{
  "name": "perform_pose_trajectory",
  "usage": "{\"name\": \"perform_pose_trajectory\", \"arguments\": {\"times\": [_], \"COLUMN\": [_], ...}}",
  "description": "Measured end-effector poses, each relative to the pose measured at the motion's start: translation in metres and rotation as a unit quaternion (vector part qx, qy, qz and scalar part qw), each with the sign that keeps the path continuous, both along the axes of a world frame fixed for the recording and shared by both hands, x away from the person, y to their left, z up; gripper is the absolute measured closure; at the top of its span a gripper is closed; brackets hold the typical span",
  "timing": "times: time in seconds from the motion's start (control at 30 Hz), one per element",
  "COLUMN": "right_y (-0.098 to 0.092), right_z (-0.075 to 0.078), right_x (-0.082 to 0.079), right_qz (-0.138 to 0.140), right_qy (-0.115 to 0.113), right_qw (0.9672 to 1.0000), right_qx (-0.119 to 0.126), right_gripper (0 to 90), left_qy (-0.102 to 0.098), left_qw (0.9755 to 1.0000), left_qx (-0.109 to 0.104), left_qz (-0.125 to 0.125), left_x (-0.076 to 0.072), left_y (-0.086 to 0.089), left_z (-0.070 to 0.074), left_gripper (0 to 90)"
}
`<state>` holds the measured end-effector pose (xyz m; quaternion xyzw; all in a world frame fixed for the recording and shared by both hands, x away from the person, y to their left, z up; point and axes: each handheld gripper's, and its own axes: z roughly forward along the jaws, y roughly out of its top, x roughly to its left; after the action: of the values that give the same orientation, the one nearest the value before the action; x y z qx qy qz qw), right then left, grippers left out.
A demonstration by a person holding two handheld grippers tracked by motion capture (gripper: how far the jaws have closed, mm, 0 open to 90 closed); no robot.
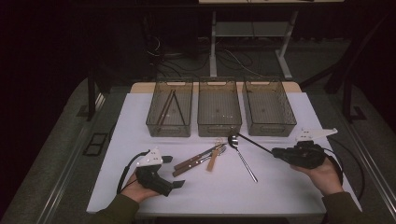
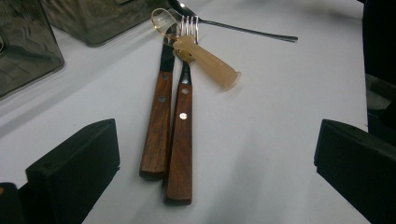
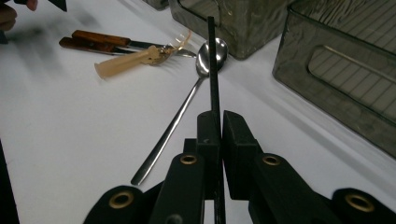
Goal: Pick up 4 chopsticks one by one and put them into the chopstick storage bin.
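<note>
black stick (image 3: 213,70) pinched in R gripper (image 3: 218,128) jaws

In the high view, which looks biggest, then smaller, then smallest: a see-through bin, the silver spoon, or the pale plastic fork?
1. Any see-through bin, for example the middle bin; all three bins look about alike.
2. The silver spoon, long and thin.
3. The pale plastic fork, clearly shortest.

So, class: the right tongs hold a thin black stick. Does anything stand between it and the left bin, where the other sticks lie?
Nothing solid blocks it. The stick points over the spoon toward the bins; lifted, it clears the spoon and the left bin is open-topped.
</note>
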<state>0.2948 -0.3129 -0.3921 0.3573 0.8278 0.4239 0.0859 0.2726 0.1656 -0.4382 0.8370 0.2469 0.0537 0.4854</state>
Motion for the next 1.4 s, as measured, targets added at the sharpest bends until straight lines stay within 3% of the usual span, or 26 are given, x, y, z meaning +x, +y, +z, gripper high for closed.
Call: {"name": "perform_pose_trajectory", "arguments": {"times": [0.7,1.4], "right_y": [0.036,0.109], "right_z": [0.02,0.035], "right_x": [0.024,0.062], "right_qz": [0.013,0.018], "right_qy": [-0.028,-0.033], "right_qw": [0.9991,0.9988], "right_qx": [0.028,0.031], "right_gripper": [86.1,86.1], "left_qy": [0.0,0.0], "left_qw": [1.0,1.0], "left_qx": [0.002,-0.003], "left_qz": [0.0,0.002], "left_x": [0.0,0.0], "left_y": [0.0,0.0], "left_z": [0.0,0.0], "left_gripper": [0.0,0.0]}}
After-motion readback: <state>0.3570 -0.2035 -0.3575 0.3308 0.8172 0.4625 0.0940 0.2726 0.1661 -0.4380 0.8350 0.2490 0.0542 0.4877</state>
